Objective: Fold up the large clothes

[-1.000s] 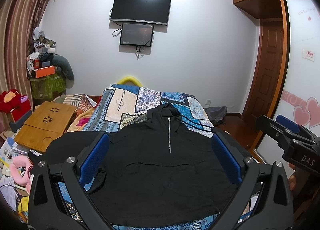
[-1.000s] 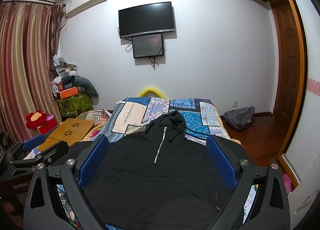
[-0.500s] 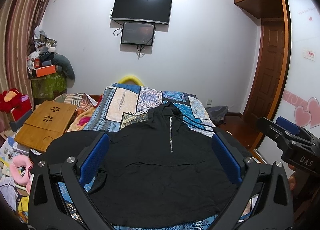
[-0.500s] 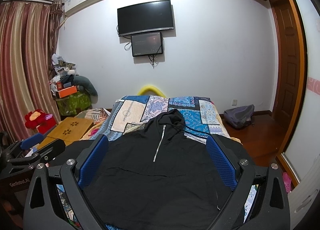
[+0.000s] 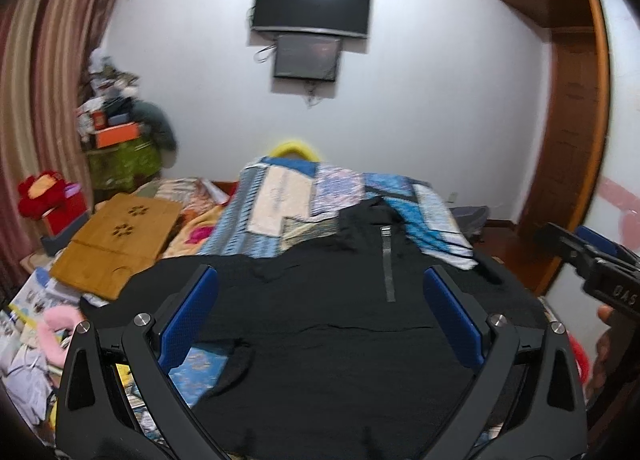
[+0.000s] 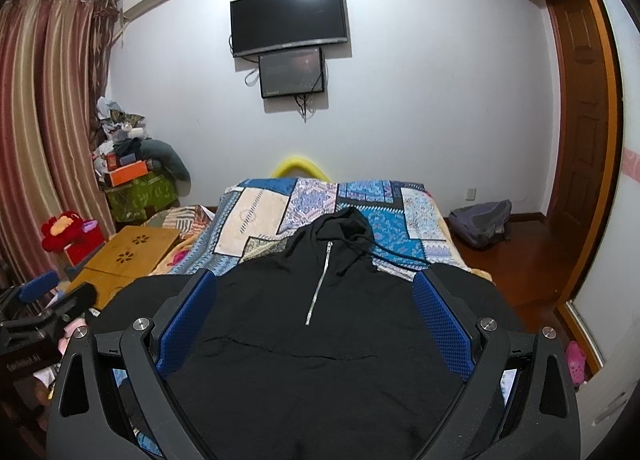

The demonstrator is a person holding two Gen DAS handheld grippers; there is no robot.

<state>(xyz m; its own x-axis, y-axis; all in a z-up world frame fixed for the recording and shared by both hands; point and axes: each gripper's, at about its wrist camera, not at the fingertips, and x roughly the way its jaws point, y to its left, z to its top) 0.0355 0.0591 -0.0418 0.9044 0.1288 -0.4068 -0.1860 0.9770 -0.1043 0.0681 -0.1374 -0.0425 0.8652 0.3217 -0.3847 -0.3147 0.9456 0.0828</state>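
Observation:
A large black hoodie with a short front zip lies spread flat on the patchwork bed cover, hood toward the far wall. It also shows in the right wrist view. My left gripper is open and empty above the hoodie's near left part. My right gripper is open and empty above the hoodie's near middle. The right gripper shows at the right edge of the left wrist view. The left gripper shows at the left edge of the right wrist view.
A wooden lap table and loose clutter lie left of the bed. A red plush toy and a piled stand stand by the curtain. A grey backpack lies on the floor right of the bed, near the door.
My left gripper has swung left and tipped down a little, with motion blur. The right gripper has hardly moved. Both stay open and the hoodie lies as before.

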